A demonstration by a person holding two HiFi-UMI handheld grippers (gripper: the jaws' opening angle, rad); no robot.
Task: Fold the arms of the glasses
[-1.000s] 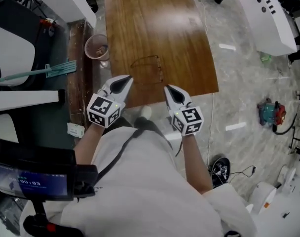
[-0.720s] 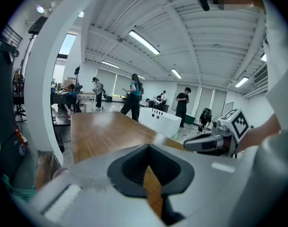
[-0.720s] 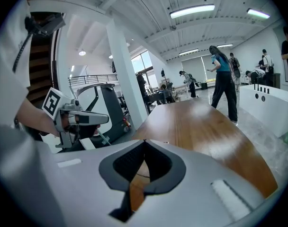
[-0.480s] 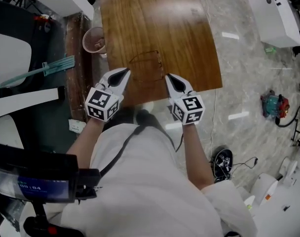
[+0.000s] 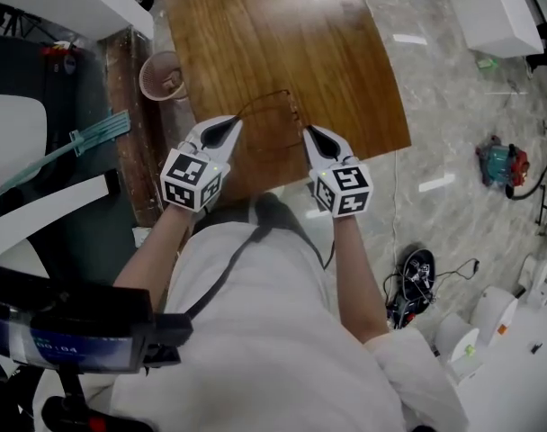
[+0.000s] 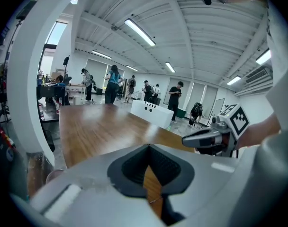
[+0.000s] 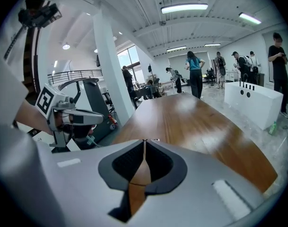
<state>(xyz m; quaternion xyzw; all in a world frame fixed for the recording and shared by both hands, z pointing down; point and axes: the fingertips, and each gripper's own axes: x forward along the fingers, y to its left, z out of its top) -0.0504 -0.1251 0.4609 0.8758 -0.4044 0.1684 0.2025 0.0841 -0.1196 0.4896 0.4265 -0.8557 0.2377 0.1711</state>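
The glasses [image 5: 266, 96] are a thin dark wire frame lying on the wooden table [image 5: 255, 25] near its front edge, arms spread toward me. My left gripper [image 5: 230, 124] hangs just left of them, jaws shut and empty. My right gripper [image 5: 309, 131] hangs just right of them, also shut and empty. In the left gripper view my left gripper [image 6: 148, 148] has its pads closed together, with the right gripper [image 6: 187, 140] off to the right. The right gripper view shows my right gripper [image 7: 144, 143] with its tips meeting and the left gripper [image 7: 100, 119] beside it.
A pinkish cup [image 5: 161, 75] stands off the table's left edge beside a dark wooden strip. A teal brush [image 5: 94, 133] lies further left. A white bench [image 5: 498, 7] and a red and teal thing [image 5: 500, 165] are on the floor to the right. People stand far behind the table.
Both grippers have moved forward and down over the table's front edge and now flank the glasses more closely. Their jaws stayed shut.
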